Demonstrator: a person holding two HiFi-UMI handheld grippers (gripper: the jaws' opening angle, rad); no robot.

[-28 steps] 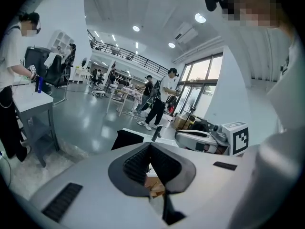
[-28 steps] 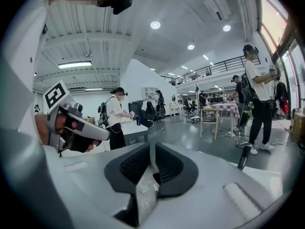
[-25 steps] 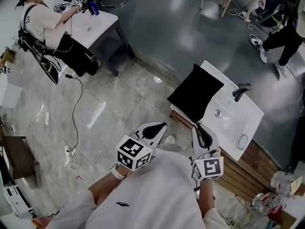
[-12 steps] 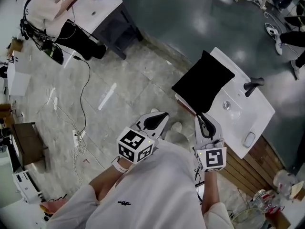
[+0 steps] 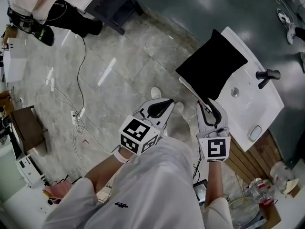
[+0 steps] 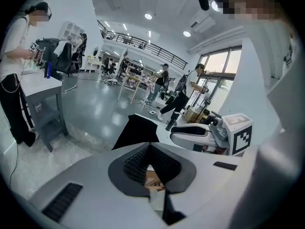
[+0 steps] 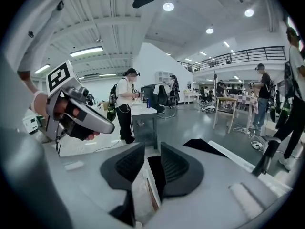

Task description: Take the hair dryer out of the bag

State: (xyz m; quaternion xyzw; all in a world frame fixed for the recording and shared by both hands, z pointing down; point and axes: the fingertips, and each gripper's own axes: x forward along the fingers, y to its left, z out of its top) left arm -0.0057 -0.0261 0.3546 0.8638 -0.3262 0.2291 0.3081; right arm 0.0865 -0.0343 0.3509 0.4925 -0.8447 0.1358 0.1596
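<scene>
Two changes noted. The black bag (image 5: 212, 68) on the white table (image 5: 261, 109) now lies nearer both grippers, untouched. The right gripper (image 5: 208, 107) has just been parting its jaws, nothing between them; the left gripper (image 5: 162, 107) stays pressed together, empty. The hair dryer is unseen, presumably inside the bag; removal not begun.

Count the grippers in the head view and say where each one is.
2. The left gripper is shut, low centre, above the floor. The right gripper, beside it near the black bag's lower corner, has just been opening its jaws, nothing between them.
</scene>
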